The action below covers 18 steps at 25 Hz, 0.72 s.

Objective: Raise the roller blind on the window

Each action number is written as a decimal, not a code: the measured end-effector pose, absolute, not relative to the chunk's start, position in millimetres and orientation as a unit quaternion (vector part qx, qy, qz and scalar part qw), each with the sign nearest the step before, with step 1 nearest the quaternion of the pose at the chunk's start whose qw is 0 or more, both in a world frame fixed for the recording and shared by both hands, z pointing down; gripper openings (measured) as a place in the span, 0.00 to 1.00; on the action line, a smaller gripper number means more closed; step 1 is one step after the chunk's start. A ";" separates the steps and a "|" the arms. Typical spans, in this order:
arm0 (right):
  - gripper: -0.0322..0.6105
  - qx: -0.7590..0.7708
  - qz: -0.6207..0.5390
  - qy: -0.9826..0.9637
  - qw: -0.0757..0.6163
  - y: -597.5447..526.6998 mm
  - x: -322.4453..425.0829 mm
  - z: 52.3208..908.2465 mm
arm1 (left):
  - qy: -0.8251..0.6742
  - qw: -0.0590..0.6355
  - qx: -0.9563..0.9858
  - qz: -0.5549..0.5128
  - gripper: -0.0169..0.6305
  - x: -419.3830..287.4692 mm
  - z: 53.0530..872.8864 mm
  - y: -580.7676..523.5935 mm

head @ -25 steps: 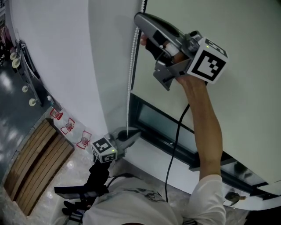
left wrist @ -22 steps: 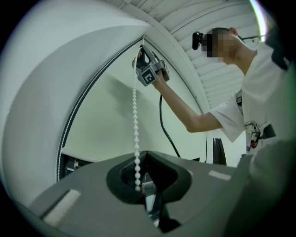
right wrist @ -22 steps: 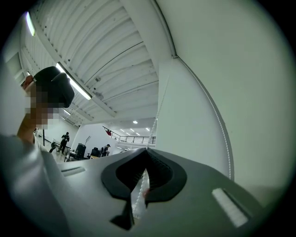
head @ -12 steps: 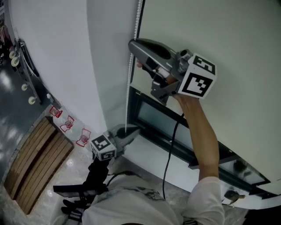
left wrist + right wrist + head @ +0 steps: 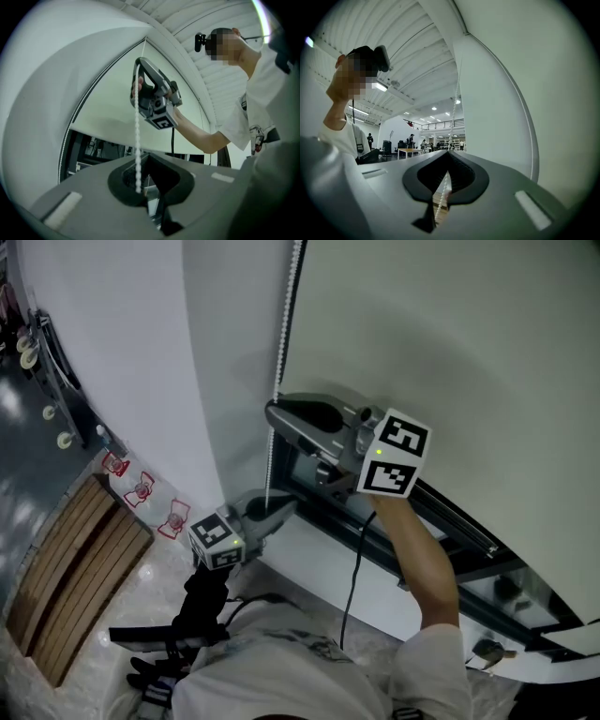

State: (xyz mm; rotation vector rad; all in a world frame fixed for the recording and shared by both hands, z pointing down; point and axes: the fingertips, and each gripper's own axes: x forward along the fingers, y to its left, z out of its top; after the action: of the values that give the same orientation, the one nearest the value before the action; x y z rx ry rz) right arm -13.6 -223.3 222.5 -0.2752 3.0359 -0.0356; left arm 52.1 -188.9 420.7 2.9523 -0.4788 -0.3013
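The pale roller blind covers most of the window, and its white bead chain hangs down the left edge. My right gripper is shut on the bead chain at about the height of the blind's bottom edge; in its own view the right gripper has the beads running between its closed jaws. Lower down, my left gripper is shut on the same chain by the sill. From the left gripper the chain rises straight to the right gripper.
The dark window frame and white sill lie under the blind. A white wall stands to the left, with a slatted wooden bench on the floor. The right gripper's black cable hangs along the person's arm.
My right gripper has come down along the window's left edge, still shut on the bead chain. The left gripper has stayed by the sill.
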 end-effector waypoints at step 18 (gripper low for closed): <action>0.06 -0.083 -0.100 0.991 0.007 -202.2 -8.5 333.2 | -0.161 0.065 0.980 -0.098 0.02 50.1 419.0 -190.7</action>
State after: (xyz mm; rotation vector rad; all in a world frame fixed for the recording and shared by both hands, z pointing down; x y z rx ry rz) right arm -8.5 -202.2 333.2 -0.2608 3.1013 -0.3132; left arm 50.1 -190.7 419.0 2.9561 -0.4869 -0.2965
